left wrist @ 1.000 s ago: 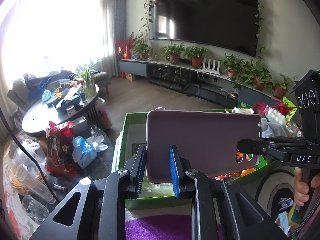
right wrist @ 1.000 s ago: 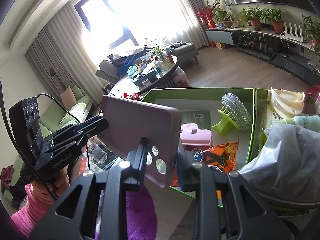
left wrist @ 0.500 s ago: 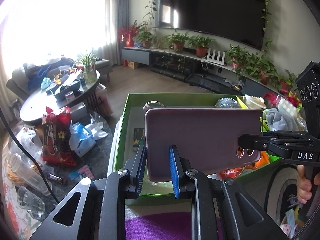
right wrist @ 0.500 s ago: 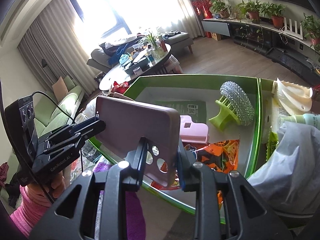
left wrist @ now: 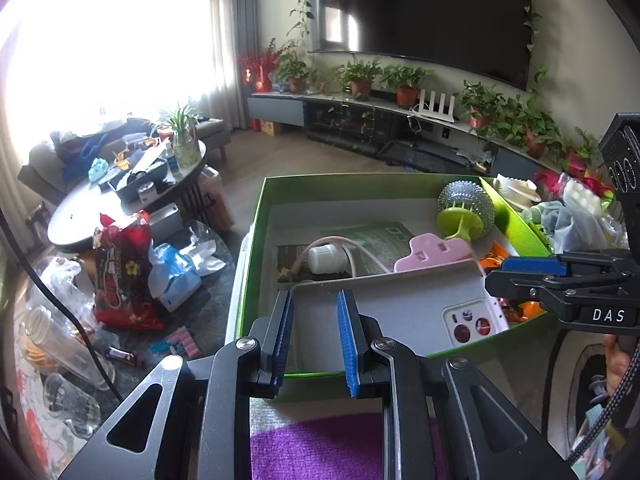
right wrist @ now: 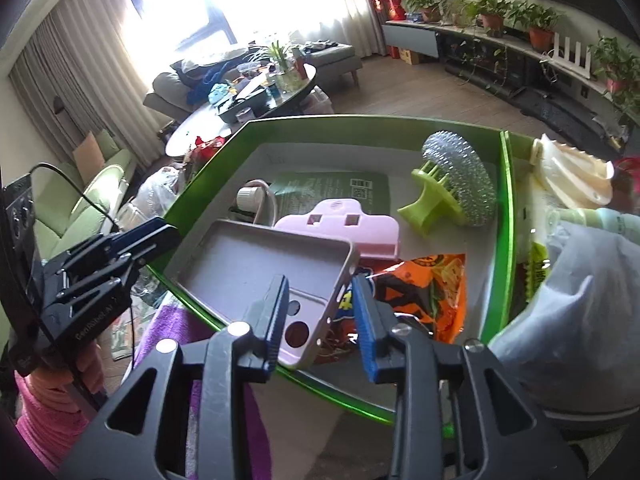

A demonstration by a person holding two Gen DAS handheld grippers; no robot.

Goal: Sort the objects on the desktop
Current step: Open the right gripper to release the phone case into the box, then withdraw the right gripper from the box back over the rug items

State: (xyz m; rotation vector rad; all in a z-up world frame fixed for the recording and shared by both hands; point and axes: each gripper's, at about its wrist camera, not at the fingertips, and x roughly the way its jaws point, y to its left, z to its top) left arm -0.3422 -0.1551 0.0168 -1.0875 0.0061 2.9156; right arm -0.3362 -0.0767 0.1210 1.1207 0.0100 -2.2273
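Note:
A dusty-pink phone case [left wrist: 392, 300] [right wrist: 260, 264] lies nearly flat, hollow side up, over the front of the green box [left wrist: 360, 178] [right wrist: 360, 120]. Its camera end sits between the jaws of my right gripper [right wrist: 320, 284] [left wrist: 516, 276]. Those jaws are opening and the pads stand clear of the case. My left gripper [left wrist: 313, 300] [right wrist: 160, 244] is at the case's other end, jaws a narrow gap apart with nothing pinched. Under the case's far edge lie a pink clip [left wrist: 432, 254] [right wrist: 340, 220] and a white cable plug [left wrist: 324, 258].
The box also holds a steel scrubber on a green handle [left wrist: 466, 200] [right wrist: 456, 172], an orange packet [right wrist: 424, 284] and a green leaflet. A grey cloth [right wrist: 580, 280] fills the compartment to the right. A purple cloth [left wrist: 320, 448] lies before the box. A red snack bag [left wrist: 124, 276] stands at left.
The case has tipped from upright, back facing the left camera, to flat with its hollow side up, low over the box. The right jaws have widened off it. Both grippers have sunk slightly.

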